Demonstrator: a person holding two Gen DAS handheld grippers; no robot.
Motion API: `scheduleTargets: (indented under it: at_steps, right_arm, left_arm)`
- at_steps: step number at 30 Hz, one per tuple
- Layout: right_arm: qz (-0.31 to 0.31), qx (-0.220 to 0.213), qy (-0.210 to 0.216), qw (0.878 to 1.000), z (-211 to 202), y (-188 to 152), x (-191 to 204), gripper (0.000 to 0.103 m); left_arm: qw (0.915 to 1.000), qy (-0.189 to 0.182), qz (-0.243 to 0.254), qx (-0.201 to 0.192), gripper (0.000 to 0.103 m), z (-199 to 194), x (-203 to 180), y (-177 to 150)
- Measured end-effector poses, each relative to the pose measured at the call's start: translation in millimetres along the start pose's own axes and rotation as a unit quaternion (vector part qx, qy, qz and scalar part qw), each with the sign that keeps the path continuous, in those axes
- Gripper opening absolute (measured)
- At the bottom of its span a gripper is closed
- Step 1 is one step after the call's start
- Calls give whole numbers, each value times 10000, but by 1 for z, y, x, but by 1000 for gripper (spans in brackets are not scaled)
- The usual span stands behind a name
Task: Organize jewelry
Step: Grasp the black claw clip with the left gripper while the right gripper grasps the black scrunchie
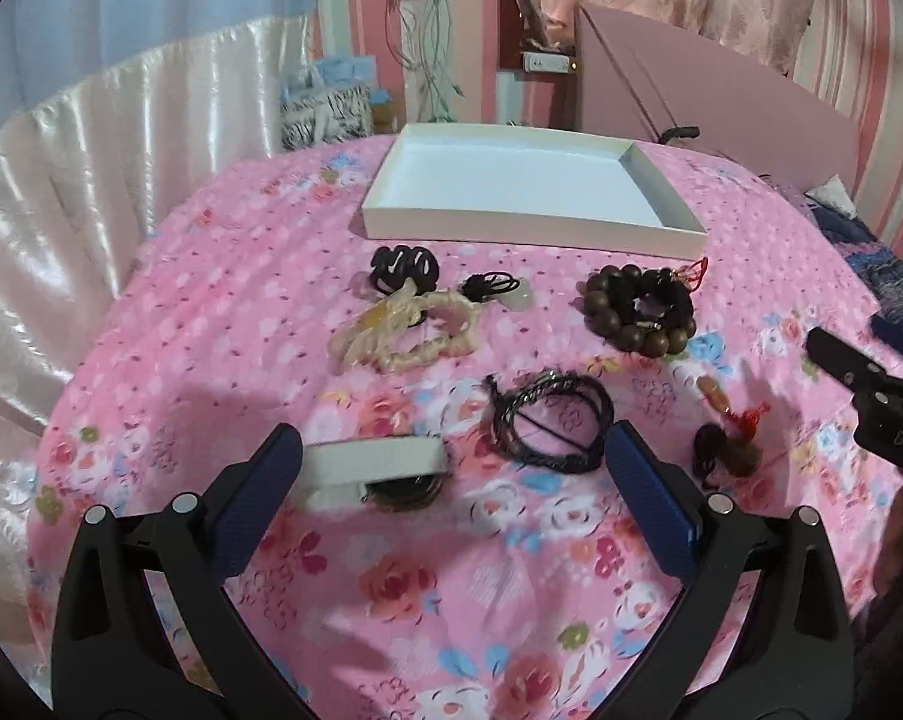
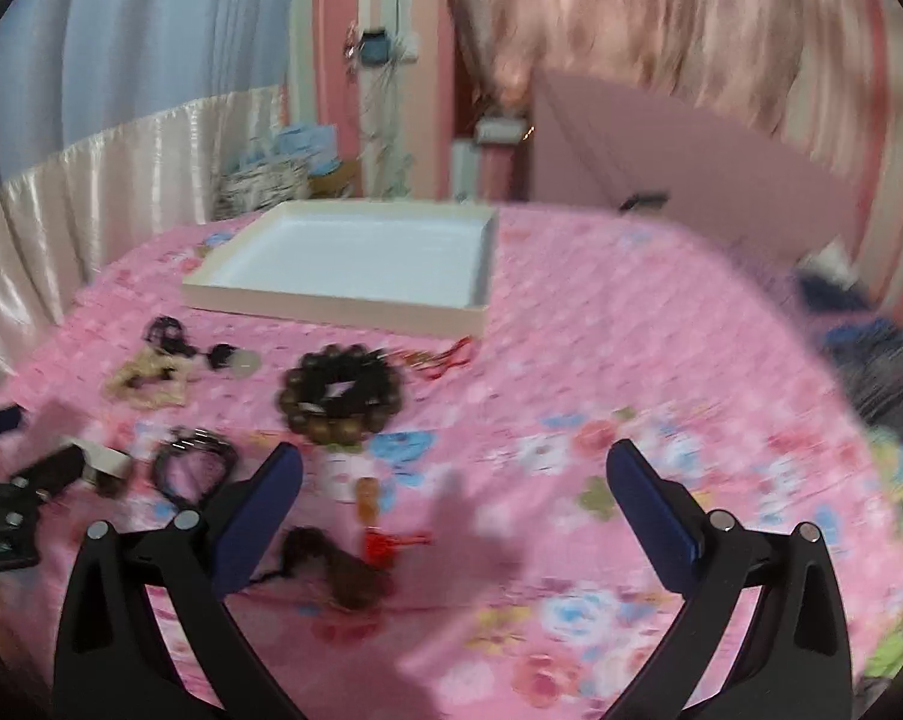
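Beyond both wide-open, empty-handed claws, left claw [image 1: 454, 456] and right claw [image 2: 454, 468], white tray [image 1: 529, 222] holds nothing.

Tray [image 1: 529, 228] at the back of the bedspread [image 1: 427, 600]; before it, beads [image 1: 637, 309] right, cords [image 1: 550, 420] nearer, small box [image 1: 373, 468] left.

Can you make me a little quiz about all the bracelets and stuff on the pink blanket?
1. True or false: the white tray already holds jewelry.
2. Which lies nearest the tray: A) brown bead bracelet B) black cord bracelet C) small white box?
3. Are the left gripper jaws open or shut?

Key: 1. False, it is empty. 2. A. 3. Open, holding nothing.
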State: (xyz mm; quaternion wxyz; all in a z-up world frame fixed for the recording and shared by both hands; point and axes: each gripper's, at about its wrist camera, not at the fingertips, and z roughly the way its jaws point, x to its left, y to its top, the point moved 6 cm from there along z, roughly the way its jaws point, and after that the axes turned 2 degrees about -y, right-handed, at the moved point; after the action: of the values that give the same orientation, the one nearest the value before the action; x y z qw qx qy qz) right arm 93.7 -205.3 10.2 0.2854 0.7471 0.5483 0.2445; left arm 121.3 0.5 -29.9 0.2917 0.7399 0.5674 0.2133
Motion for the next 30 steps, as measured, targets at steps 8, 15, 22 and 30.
scheduleTargets:
  at_steps: [8,15,22,30]
  right_arm:
    - [87,433,201,9988,36,27,12,101]
    - [-161,906,298,9953,80,51,36,101]
    - [-63,1196,361,9921,115,75,46,101]
    - [72,1372,595,9887,136,55,39,101]
  left_arm:
    - [10000,-61,-2,72,100,17,14,49]
    - [9990,-235,-31,391,100,57,24,98]
    - [9982,0,-183,565,100,98,49,115]
    - [9960,2,-324,835,100,127,63,94]
